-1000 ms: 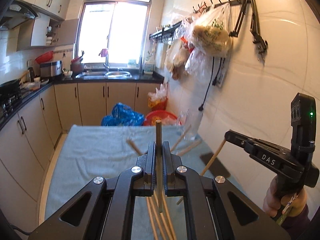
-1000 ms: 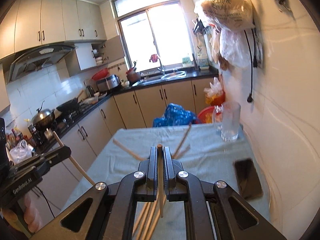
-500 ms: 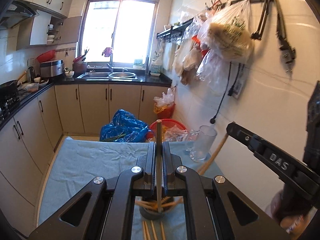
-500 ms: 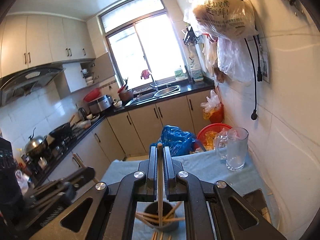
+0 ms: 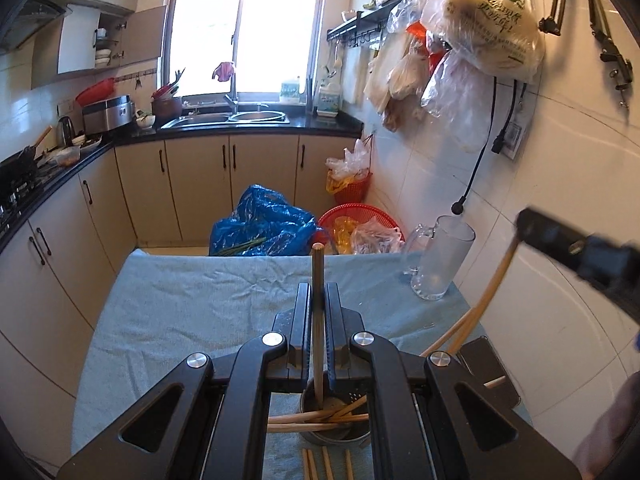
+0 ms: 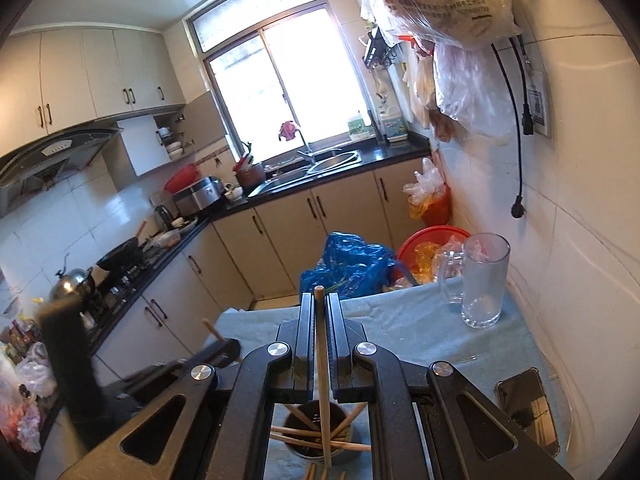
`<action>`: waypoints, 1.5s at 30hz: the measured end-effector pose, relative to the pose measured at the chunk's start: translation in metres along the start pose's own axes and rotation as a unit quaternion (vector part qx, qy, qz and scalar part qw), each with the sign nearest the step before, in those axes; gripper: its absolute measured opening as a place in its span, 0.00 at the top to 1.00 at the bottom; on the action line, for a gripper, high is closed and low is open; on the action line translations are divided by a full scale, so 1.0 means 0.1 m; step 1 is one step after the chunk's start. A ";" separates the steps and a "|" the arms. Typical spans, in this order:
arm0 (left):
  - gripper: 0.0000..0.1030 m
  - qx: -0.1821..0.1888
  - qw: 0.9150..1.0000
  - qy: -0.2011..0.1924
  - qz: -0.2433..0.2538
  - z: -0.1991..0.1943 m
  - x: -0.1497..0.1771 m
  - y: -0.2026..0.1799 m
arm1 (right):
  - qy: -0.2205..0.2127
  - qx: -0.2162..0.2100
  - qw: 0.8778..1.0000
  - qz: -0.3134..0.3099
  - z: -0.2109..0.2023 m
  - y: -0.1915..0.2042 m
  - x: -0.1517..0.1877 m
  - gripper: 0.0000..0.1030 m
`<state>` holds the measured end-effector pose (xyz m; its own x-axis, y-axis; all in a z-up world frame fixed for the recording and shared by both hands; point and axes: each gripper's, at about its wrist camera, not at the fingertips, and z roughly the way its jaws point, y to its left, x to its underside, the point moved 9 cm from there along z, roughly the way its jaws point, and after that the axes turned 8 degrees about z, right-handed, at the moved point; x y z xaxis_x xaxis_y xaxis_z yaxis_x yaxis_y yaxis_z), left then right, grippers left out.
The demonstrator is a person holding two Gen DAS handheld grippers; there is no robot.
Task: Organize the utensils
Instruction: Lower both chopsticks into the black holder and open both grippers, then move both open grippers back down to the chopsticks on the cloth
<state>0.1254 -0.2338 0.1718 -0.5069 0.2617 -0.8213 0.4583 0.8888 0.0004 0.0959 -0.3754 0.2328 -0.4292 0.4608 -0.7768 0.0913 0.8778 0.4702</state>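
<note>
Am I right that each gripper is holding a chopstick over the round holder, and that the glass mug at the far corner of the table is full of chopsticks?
Not quite. The left gripper and right gripper do each hold a chopstick above the round holder, but the right wrist view shows the glass mug holds no chopsticks.

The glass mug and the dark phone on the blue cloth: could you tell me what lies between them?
Only bare blue cloth lies between the glass mug and the phone; the right wrist view shows it best.

Right gripper (image 5: 576,256) blurred; loose chopsticks (image 5: 326,464) cut off by frame edge
</note>
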 end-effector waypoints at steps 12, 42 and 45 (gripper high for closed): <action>0.95 0.004 1.000 0.027 -0.012 0.14 0.17 0.05 | -0.005 0.022 1.000 -0.008 0.15 0.06 -0.02 0.94; 0.34 -0.014 0.998 -0.061 0.015 -1.96 1.15 0.15 | 0.037 0.068 0.991 -0.108 -0.83 -0.27 0.90 0.36; 0.32 -0.036 0.998 -0.049 0.004 -2.04 1.43 0.31 | 0.073 0.064 0.987 -0.130 -0.96 -0.44 1.24 0.36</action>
<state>-0.0821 -0.0915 0.1706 -0.4282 0.2333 -0.8730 0.4059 0.9128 0.0449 -0.0480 -0.3692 0.1561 -0.5778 0.2012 -0.7910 0.0687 0.9777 0.1985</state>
